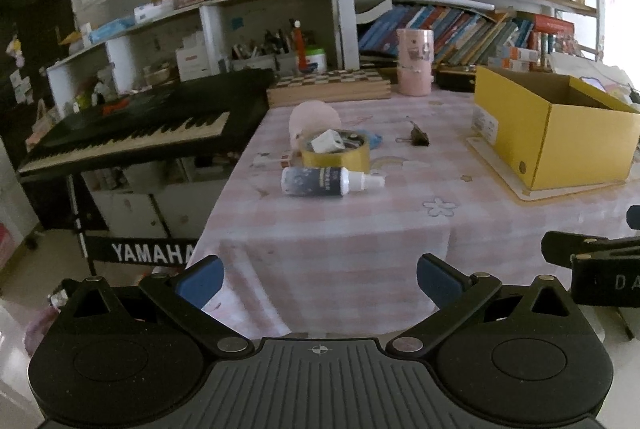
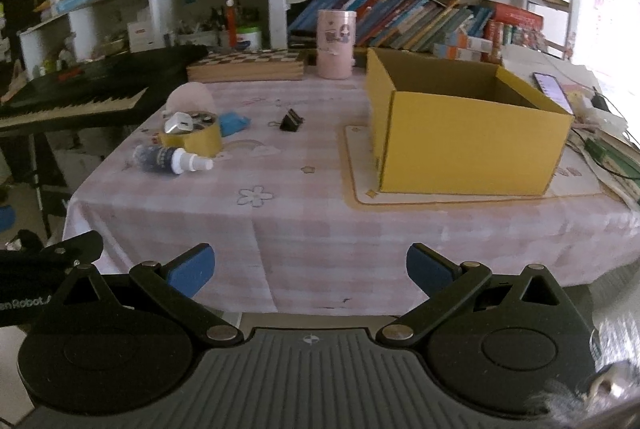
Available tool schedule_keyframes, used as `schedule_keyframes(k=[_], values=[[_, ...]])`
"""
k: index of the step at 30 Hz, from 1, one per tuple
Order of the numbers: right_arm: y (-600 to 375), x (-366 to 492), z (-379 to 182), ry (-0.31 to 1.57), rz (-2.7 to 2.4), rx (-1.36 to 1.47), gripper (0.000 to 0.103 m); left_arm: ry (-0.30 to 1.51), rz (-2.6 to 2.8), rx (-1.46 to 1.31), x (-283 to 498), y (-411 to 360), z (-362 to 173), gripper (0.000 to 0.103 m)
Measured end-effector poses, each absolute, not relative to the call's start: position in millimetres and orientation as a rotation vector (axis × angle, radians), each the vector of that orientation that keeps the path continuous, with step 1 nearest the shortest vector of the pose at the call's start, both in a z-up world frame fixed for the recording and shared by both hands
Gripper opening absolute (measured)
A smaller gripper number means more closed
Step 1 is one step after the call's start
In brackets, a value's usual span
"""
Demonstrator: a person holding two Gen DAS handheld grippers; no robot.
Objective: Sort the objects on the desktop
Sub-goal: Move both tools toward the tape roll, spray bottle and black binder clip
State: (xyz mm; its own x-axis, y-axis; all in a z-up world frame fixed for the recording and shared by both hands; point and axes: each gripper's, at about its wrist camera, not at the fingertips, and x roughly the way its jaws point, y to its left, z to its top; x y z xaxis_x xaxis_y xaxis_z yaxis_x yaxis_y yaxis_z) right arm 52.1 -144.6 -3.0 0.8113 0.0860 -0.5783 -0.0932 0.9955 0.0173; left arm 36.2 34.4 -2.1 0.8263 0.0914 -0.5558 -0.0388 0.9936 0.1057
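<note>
Both tools are wide apart at the fingers and hold nothing: the left gripper (image 1: pixel 319 279) and the right gripper (image 2: pixel 310 269) hover in front of the near edge of the table (image 2: pixel 320 229). The spray bottle (image 1: pixel 330 181) lies on its side on the left part of the cloth, just in front of the yellow tape roll (image 1: pixel 335 153), with its long axis across the view and the white nozzle pointing right, toward the yellow box (image 2: pixel 460 133). I judge the left gripper is nearer to it, almost straight ahead
</note>
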Motion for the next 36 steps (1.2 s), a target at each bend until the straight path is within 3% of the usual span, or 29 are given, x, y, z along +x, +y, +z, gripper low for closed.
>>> schedule_keyframes(k=[28,31,36], values=[[-111,128,-15,0.686,0.246,-0.09,0.103,0.711,0.145,0.023,95,58,-21,0.103],[-108,138,-12,0.673,0.268,-0.099,0.1,0.706,0.152,0.01,103,60,-20,0.103],[-104,158,-6,0.643,0.304,-0.112,0.084,0.696,0.152,-0.014,121,64,-15,0.103]])
